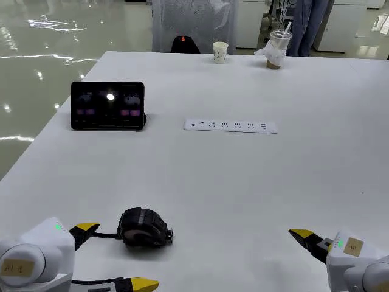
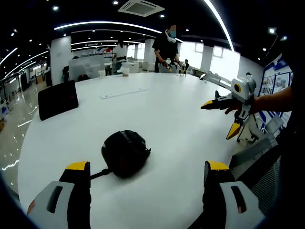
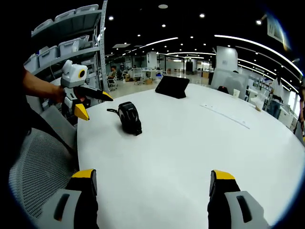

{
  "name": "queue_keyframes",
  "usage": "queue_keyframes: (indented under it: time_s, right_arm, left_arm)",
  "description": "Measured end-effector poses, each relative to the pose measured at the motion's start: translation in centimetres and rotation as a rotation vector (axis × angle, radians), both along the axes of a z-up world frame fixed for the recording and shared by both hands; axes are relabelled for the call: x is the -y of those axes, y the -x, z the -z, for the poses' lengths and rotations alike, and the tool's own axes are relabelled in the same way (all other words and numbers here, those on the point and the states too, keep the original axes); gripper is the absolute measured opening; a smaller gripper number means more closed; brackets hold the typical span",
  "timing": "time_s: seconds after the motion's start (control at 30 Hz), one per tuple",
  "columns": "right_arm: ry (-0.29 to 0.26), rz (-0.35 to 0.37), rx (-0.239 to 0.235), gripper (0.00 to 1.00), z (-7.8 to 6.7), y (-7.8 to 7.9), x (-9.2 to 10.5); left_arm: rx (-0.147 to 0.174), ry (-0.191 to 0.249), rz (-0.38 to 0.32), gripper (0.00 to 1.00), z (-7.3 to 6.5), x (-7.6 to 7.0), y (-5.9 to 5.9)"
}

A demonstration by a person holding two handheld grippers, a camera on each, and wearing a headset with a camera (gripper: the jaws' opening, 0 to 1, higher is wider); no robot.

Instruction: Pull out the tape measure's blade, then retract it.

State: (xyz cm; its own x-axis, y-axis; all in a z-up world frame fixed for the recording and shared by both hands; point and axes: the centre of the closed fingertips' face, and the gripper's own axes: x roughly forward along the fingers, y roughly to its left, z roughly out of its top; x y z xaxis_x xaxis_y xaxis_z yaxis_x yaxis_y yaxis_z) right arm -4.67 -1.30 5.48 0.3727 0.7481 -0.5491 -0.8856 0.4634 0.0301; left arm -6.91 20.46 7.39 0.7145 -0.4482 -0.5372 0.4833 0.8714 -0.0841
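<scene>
A black tape measure lies on the white table near its front edge, with its blade in and a short black strap trailing to the left. My left gripper is open just left of it and a little nearer to me; the case sits slightly ahead of the yellow-tipped jaws and does not touch them. My right gripper is open far to the right and holds nothing. From the right gripper view, the tape measure rests well ahead on the left, beside the left gripper.
A dark tablet stands propped at the left. A white power strip lies across the middle. A paper cup and a plastic cup stand at the far edge. A grey mesh chair sits by the near edge.
</scene>
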Motion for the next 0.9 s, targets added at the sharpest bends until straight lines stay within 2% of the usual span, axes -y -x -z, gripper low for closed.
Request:
queue_keyframes:
  time_s: [0.1, 0.17, 0.47, 0.5, 0.53, 0.6, 0.9]
  right_arm:
    - [0.002, 0.001, -0.001, 0.99, 0.01, 0.08, 0.05]
    - [0.002, 0.001, -0.002, 0.99, 0.09, 0.12, 0.09]
    - [0.001, 0.002, -0.001, 0.99, 0.04, 0.14, 0.13]
    - [0.001, 0.002, -0.001, 0.99, 0.03, 0.13, 0.13]
    - [0.002, 0.001, 0.000, 0.99, 0.02, 0.13, 0.14]
    - [0.001, 0.001, 0.000, 0.99, -0.02, 0.14, 0.13]
    - [0.005, -0.002, -0.001, 0.99, -0.01, 0.25, 0.20]
  left_arm:
    - [-0.001, -0.004, 0.002, 0.99, 0.03, 0.00, 0.09]
    - [-0.006, 0.009, 0.003, 0.99, -0.04, 0.09, 0.18]
    - [-0.011, -0.005, 0.009, 0.99, 0.08, -0.04, 0.28]
    - [-0.023, 0.008, 0.010, 0.99, 0.10, 0.10, 0.41]
    - [-0.020, 0.010, 0.007, 0.99, 0.05, 0.03, 0.35]
    - [-0.018, -0.010, 0.012, 0.99, 0.18, -0.11, 0.39]
    - [-0.021, -0.017, 0.015, 0.99, 0.20, -0.20, 0.56]
